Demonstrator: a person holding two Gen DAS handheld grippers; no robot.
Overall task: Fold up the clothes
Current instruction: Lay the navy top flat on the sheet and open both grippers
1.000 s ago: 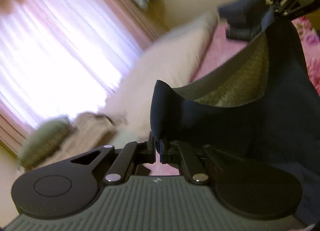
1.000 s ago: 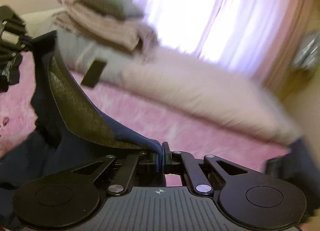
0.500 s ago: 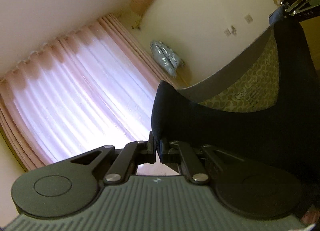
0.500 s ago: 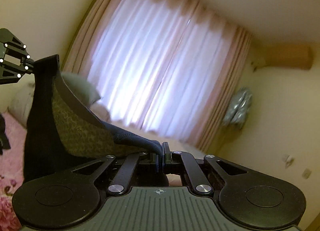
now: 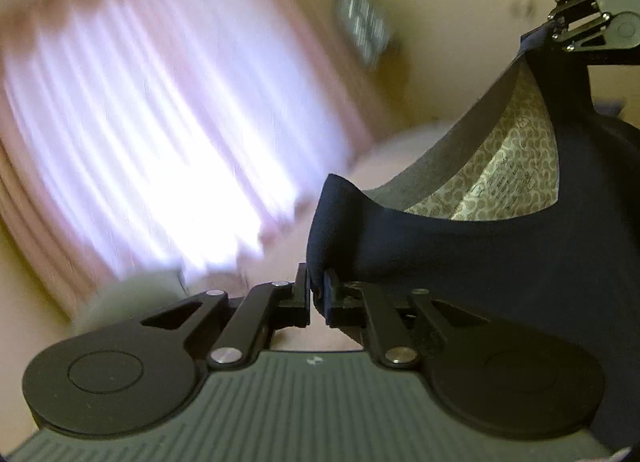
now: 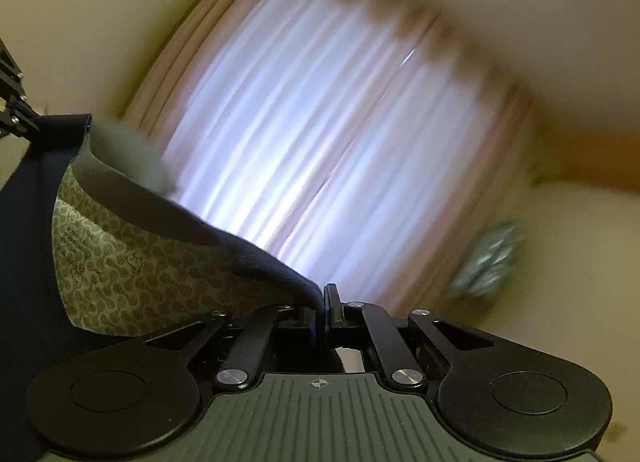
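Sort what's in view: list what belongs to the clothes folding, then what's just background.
Part of the job:
- dark navy garment with patterned lining, stretched between both grippers
- left gripper, jaws opening, fabric edge between them
- right gripper, shut on the garment

Just background:
- curtains
- silvery wall ornament, blurred

Each hand-held gripper, the left (image 5: 316, 294) and the right (image 6: 322, 316), is built from black linked fingers, silver rivets, round black discs and a ribbed grey-green body.
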